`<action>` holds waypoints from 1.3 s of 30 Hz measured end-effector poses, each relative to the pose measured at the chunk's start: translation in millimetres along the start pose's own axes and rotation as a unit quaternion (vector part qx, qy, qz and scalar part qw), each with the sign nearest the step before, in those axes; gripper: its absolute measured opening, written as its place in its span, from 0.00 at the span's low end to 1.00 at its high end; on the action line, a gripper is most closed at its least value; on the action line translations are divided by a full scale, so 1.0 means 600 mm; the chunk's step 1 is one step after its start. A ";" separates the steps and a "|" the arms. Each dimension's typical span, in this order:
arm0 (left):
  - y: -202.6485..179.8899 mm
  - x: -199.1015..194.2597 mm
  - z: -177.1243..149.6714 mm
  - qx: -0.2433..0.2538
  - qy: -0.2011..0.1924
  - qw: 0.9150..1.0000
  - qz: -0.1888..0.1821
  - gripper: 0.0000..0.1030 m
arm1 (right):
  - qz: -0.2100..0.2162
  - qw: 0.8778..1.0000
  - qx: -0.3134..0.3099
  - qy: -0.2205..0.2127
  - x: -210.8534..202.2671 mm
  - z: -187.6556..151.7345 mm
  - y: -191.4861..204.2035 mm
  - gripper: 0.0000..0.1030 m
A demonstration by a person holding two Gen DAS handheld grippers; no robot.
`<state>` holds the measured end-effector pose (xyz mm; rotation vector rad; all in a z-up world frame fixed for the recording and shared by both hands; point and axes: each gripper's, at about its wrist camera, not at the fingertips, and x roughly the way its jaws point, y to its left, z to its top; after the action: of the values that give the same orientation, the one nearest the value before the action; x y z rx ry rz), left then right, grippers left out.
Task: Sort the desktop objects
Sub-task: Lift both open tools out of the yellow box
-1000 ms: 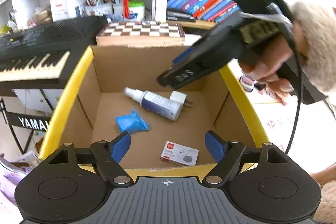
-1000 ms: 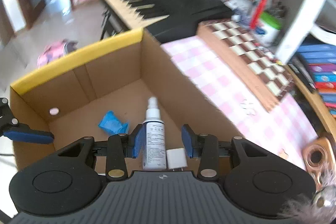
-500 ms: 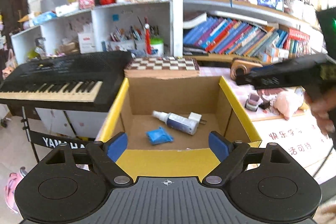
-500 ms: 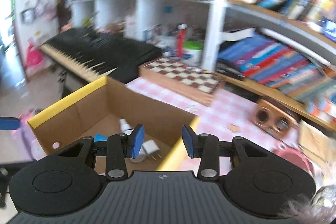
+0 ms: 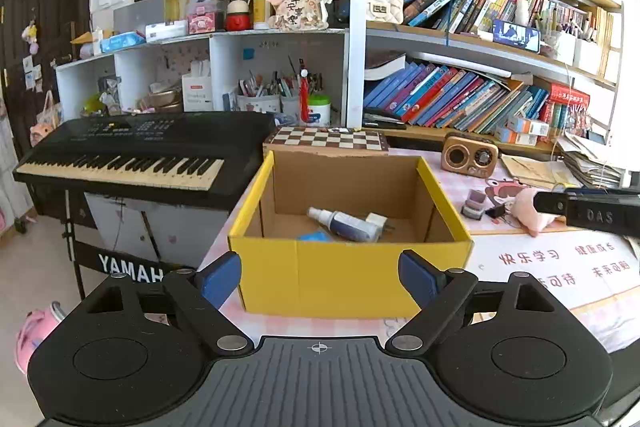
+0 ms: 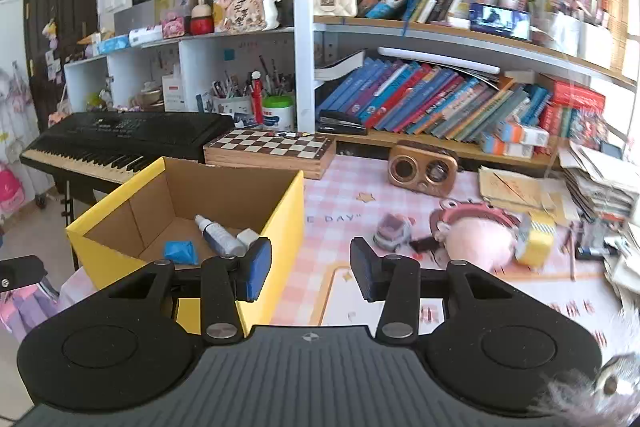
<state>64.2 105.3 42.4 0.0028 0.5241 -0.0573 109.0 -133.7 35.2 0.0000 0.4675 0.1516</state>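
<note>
Backed off from above the box, my left gripper (image 5: pixel 320 273) faces its yellow wall, jaws apart, empty; right gripper (image 6: pixel 310 263), jaws apart, overlooks the plush toy (image 6: pixel 476 241) beyond on the mat — soft, light, best pinched mid-body.

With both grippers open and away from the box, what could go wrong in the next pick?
1. The small stamp and black clip lie close beside the pink plush; the open right gripper might nudge them together.
2. The yellow box stands near the table edge; a push might shift it.
</note>
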 end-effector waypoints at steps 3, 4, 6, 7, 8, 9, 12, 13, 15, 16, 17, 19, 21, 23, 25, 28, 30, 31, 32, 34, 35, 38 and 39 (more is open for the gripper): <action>-0.005 -0.014 -0.014 -0.001 0.003 1.000 -0.003 0.86 | 0.001 1.000 0.001 0.000 -0.030 -0.024 0.008 0.41; -0.007 -0.018 -0.020 -0.002 0.005 1.000 -0.003 0.86 | 0.001 1.000 -0.001 0.001 -0.039 -0.032 0.011 0.41; -0.008 -0.026 -0.031 -0.008 0.009 1.000 -0.001 0.87 | 0.000 1.000 -0.004 0.001 -0.054 -0.045 0.017 0.41; -0.009 -0.030 -0.036 -0.011 0.010 1.000 -0.001 0.87 | -0.001 1.000 -0.005 0.000 -0.062 -0.052 0.020 0.41; -0.009 -0.034 -0.042 -0.014 0.010 1.000 -0.001 0.89 | -0.002 1.000 -0.005 -0.001 -0.070 -0.060 0.022 0.42; -0.010 -0.038 -0.046 -0.016 0.010 1.000 0.000 0.89 | -0.003 1.000 -0.006 -0.002 -0.078 -0.068 0.025 0.42; -0.013 -0.049 -0.058 -0.018 0.011 1.000 0.000 0.89 | -0.004 1.000 -0.007 0.000 -0.096 -0.088 0.032 0.42; -0.014 -0.052 -0.061 -0.017 0.012 1.000 0.000 0.89 | -0.004 1.000 -0.006 0.001 -0.102 -0.094 0.034 0.42; -0.018 -0.056 -0.066 -0.016 0.012 1.000 -0.001 0.89 | -0.006 1.000 -0.007 0.004 -0.111 -0.105 0.037 0.42; -0.020 -0.058 -0.066 -0.016 0.012 1.000 -0.002 0.89 | -0.007 1.000 -0.008 0.004 -0.116 -0.110 0.039 0.42; -0.022 -0.060 -0.068 -0.016 0.012 1.000 -0.002 0.89 | -0.008 1.000 -0.010 0.004 -0.119 -0.113 0.040 0.42; -0.027 -0.063 -0.074 -0.015 0.013 1.000 -0.003 0.89 | -0.011 1.000 -0.009 0.008 -0.125 -0.121 0.041 0.43; -0.033 -0.064 -0.080 -0.014 0.016 1.000 -0.007 0.89 | -0.013 1.000 -0.011 0.012 -0.132 -0.129 0.043 0.44; -0.041 -0.064 -0.087 -0.010 0.022 1.000 -0.013 0.90 | -0.015 1.000 -0.014 0.022 -0.137 -0.141 0.045 0.46; -0.047 -0.062 -0.093 -0.006 0.029 0.999 -0.018 0.90 | -0.019 0.999 -0.012 0.032 -0.140 -0.149 0.041 0.46; -0.056 -0.058 -0.098 -0.004 0.037 0.999 -0.027 0.90 | -0.030 0.999 -0.005 0.038 -0.147 -0.157 0.035 0.48; -0.064 -0.057 -0.102 0.000 0.040 0.999 -0.034 0.90 | -0.035 0.998 -0.003 0.044 -0.149 -0.162 0.031 0.49; -0.068 -0.056 -0.103 0.003 0.042 0.998 -0.039 0.90 | -0.038 0.998 -0.001 0.047 -0.150 -0.165 0.029 0.50; -0.073 -0.055 -0.105 0.006 0.045 0.998 -0.044 0.90 | -0.041 0.998 0.001 0.049 -0.151 -0.168 0.026 0.50; -0.082 -0.053 -0.106 0.013 0.049 0.997 -0.053 0.90 | -0.048 0.997 0.007 0.052 -0.154 -0.171 0.019 0.50; -0.086 -0.052 -0.105 0.016 0.050 0.997 -0.058 0.90 | -0.051 0.997 0.009 0.053 -0.156 -0.172 0.016 0.50; -0.095 -0.049 -0.104 0.023 0.048 0.996 -0.069 0.90 | -0.060 0.997 0.013 0.056 -0.160 -0.176 0.008 0.50; -0.100 -0.048 -0.104 0.025 0.050 0.996 -0.072 0.90 | -0.063 0.996 0.015 0.058 -0.161 -0.177 0.004 0.50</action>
<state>4.9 47.8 3.4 0.0165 0.6220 -0.2114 -24.4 -149.2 -16.4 -0.0095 0.5846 0.0203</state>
